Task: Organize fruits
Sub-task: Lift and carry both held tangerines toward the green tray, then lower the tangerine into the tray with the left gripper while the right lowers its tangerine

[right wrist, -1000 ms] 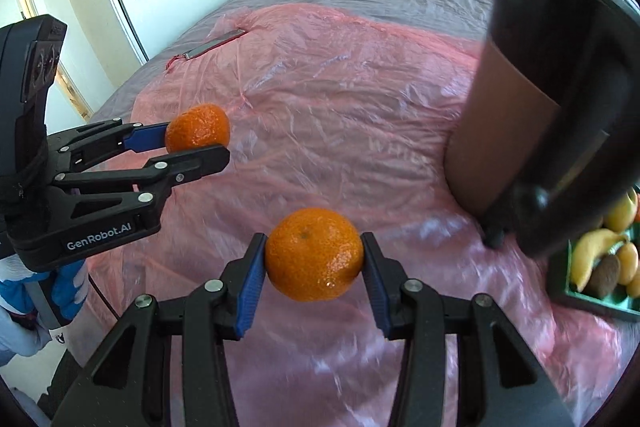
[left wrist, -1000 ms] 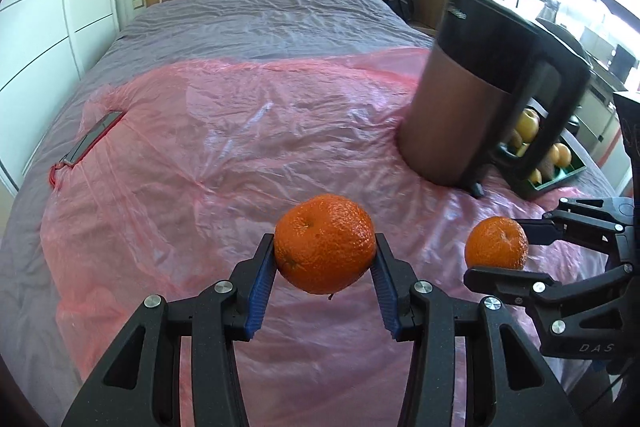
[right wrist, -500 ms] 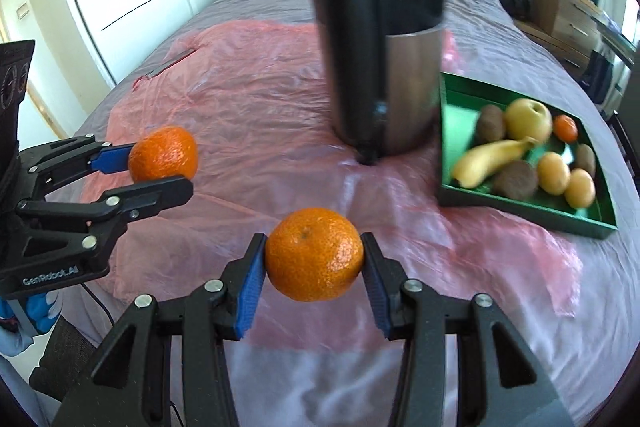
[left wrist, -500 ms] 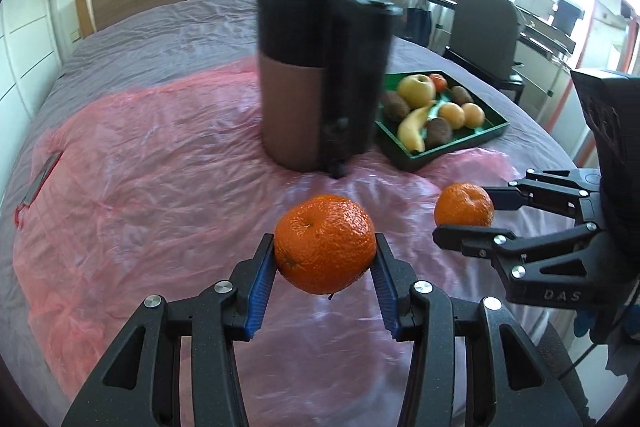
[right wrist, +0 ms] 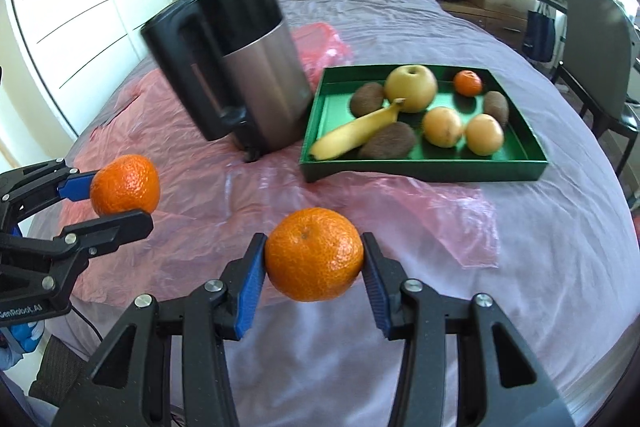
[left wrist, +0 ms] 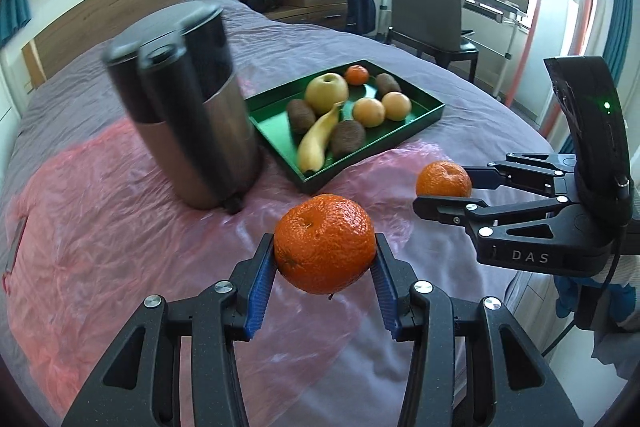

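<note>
A bed (right wrist: 400, 7) is covered with pink plastic (right wrist: 192, 163), likely to keep it clean, and on it a kettle (right wrist: 240, 67) stands beside a green tray (right wrist: 420, 169) where fruit is gathered. Two oranges are held clear above the sheet, apparently for carrying to the tray: one orange (left wrist: 325, 243) is clamped by the left gripper (left wrist: 325, 259), the other orange (right wrist: 314, 253) by the right gripper (right wrist: 314, 267).

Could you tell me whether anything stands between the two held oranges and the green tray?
Nothing visible does: only pink plastic sheet lies between each orange and the green rectangular tray; the steel-and-black kettle stands left of it.
</note>
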Demonstrator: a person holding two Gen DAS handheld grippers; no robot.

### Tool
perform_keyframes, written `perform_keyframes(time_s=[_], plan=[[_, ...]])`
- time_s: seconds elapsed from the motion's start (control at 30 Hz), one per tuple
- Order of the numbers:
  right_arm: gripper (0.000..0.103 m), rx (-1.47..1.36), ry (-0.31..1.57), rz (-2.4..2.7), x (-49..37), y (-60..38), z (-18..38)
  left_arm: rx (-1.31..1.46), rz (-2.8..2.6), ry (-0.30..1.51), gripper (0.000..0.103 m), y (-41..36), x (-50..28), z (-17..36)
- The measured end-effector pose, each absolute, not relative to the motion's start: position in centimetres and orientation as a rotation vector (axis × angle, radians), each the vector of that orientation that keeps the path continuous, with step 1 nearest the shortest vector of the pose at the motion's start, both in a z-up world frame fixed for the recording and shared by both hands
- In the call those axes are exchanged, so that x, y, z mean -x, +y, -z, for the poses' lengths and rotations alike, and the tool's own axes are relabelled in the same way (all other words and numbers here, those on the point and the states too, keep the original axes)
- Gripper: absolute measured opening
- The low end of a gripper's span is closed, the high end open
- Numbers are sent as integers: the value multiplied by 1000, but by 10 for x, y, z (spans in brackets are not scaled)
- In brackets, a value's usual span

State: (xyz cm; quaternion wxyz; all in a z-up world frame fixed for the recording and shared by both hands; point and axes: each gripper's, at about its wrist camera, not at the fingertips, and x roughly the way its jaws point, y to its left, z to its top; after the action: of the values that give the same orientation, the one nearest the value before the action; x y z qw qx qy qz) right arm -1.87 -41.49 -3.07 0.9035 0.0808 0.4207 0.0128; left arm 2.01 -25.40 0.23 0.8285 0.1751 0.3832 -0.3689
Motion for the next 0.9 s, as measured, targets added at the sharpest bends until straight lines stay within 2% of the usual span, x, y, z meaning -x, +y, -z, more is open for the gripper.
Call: perform_keyframes(time_s=[0.37, 0.9], plan=[[70, -207, 819, 62, -1, -487, 32, -361, 806, 858, 41, -325, -51, 15], [70, -223, 774, 124, -94, -553, 51, -353, 698, 819, 41, -392, -138, 44]])
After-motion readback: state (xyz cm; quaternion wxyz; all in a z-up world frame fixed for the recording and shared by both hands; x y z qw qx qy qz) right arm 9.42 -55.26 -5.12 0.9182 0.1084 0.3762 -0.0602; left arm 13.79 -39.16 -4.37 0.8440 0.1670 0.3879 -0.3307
